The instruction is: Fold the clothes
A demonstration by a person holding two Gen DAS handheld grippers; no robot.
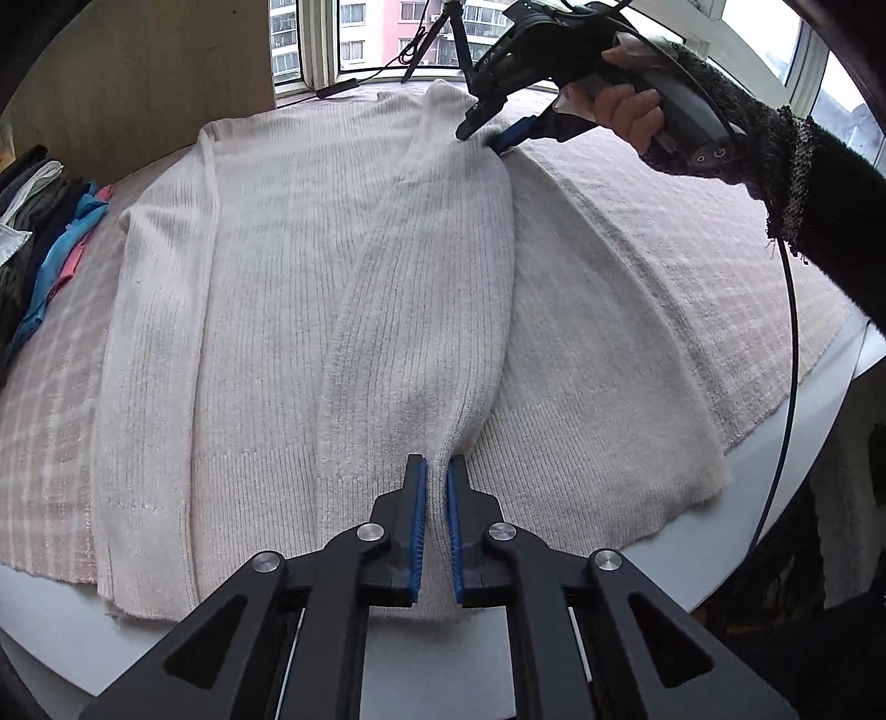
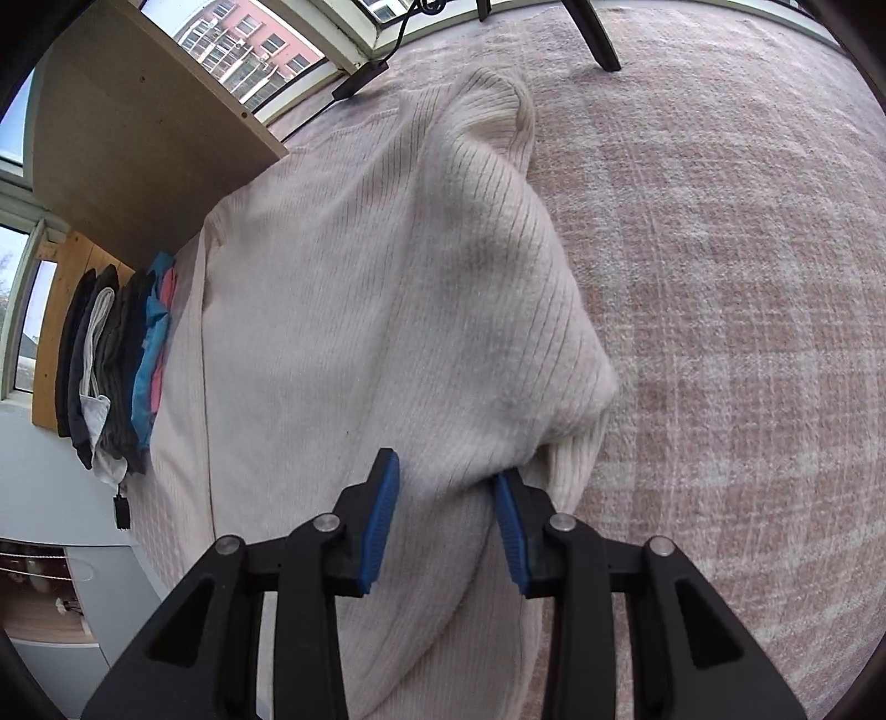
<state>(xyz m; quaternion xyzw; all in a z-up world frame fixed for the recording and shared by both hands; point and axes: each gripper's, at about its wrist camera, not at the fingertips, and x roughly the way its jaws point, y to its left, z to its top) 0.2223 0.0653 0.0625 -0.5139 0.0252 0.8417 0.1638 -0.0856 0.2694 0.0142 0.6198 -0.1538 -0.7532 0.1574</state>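
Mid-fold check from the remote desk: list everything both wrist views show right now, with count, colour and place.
sweater: one, cream ribbed knit, spread on the blanket, right side pulled over
blanket: one, pink-and-white plaid, covering the table
clothes pile: one, dark, white, blue and pink, far left edge
tripod: one, black, by the window
wooden board: one, tan, far-left corner
left gripper: black, blue pads, pinching the sweater hem
right gripper: black, blue pads, gripping a sweater fold
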